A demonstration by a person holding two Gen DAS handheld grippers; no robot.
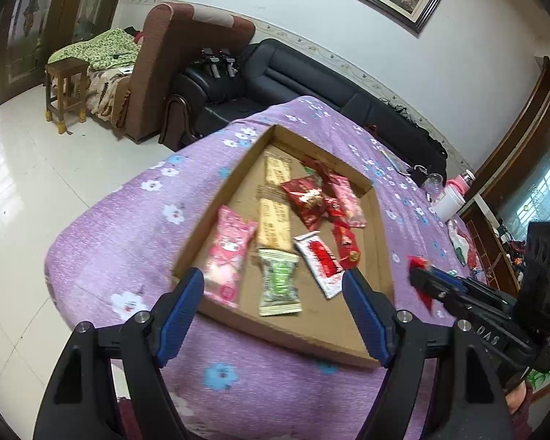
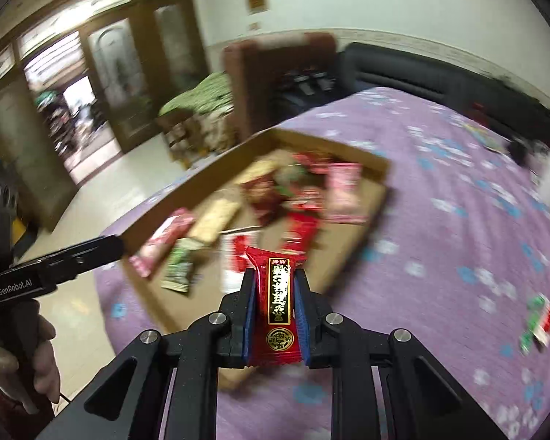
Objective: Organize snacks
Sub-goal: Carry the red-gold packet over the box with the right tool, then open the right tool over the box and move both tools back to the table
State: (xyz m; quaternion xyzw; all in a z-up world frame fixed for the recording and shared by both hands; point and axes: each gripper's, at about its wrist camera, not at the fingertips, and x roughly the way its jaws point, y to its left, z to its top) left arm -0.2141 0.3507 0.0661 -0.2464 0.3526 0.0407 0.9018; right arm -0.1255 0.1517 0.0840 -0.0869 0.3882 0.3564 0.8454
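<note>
Left wrist view, left gripper [image 1: 273, 286]: fingers are spread wide, nothing is held; it is hung above the near edge of the tray [image 1: 216, 201].
Left wrist view, snacks [image 1: 275, 227]: laid inside the tray on the purple cloth [image 1: 102, 227].
Right wrist view, right gripper [image 2: 274, 275]: fingers are pressed on a red packet [image 2: 278, 304], which is held upright above the cloth, near the tray [image 2: 348, 256].
</note>
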